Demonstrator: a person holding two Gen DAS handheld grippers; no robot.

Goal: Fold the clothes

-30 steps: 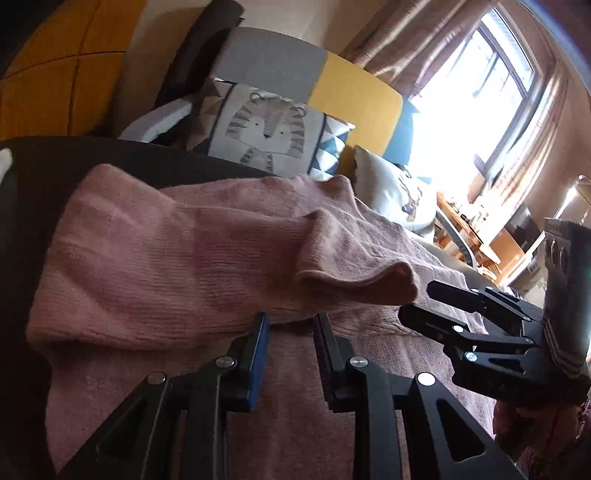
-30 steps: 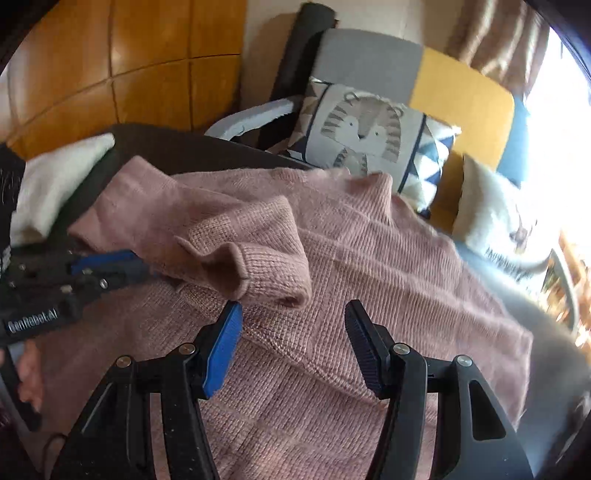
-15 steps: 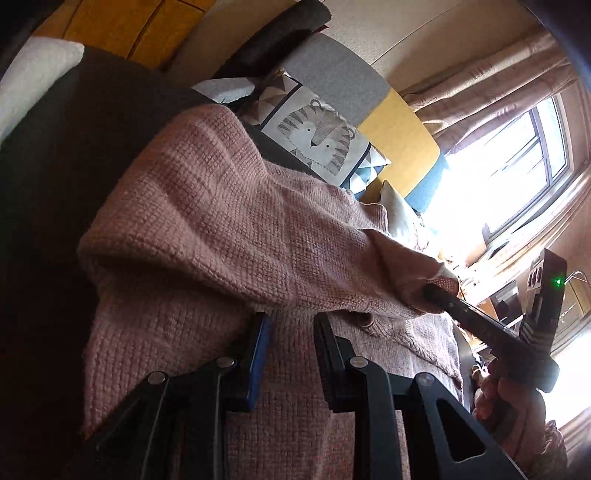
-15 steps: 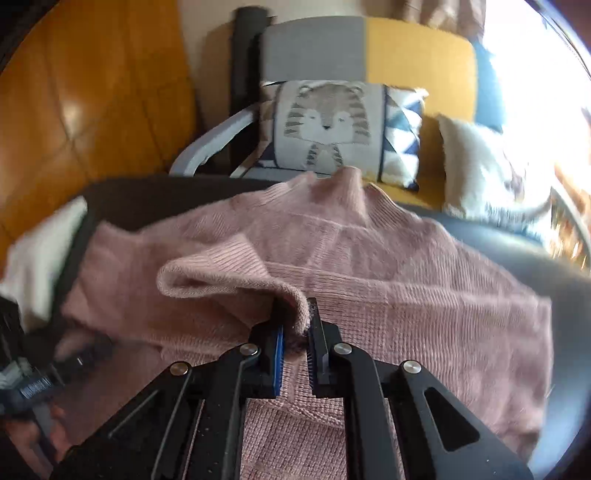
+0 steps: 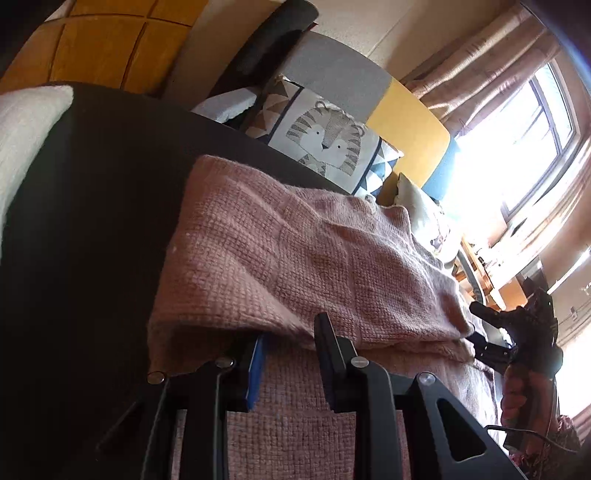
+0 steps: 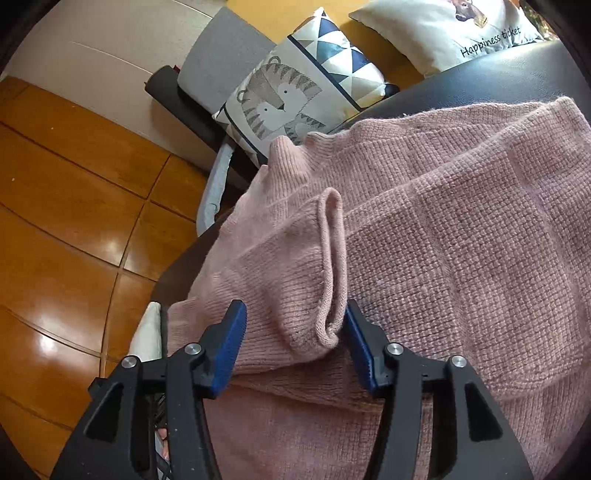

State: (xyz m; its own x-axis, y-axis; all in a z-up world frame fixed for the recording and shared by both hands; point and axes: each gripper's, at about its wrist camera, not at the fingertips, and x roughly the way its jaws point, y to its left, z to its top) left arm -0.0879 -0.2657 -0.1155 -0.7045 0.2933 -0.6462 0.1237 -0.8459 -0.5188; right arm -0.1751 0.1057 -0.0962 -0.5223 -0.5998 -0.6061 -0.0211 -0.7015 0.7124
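Observation:
A pink knitted sweater [image 5: 295, 251] lies spread on a dark table [image 5: 92, 221]. One sleeve is folded across its body. My left gripper [image 5: 291, 343] sits at the sleeve's folded edge. Its jaws are narrow, the fabric drapes over the left fingertip, and the fold is pinched between them. In the right wrist view the sleeve's cuff [image 6: 332, 266] rests on the sweater [image 6: 461, 240]. My right gripper [image 6: 293, 310] straddles the cuff's end and its jaws are opening, so the pads no longer squeeze it. The right gripper [image 5: 476, 325] also shows at the far end of the sleeve, held by a hand [image 5: 517, 391].
A tiger cushion [image 6: 280, 99] and a white cushion with lettering [image 6: 443, 26] lean on a grey and yellow sofa behind the table. A white cloth [image 5: 26, 129] lies at the table's left end. Glossy wooden floor [image 6: 55, 221] lies beyond the table's edge.
The right gripper shut on the cuff, carried it across the sweater while rolling, and now stands open around it. The left gripper shifted a little with the fold at its tips.

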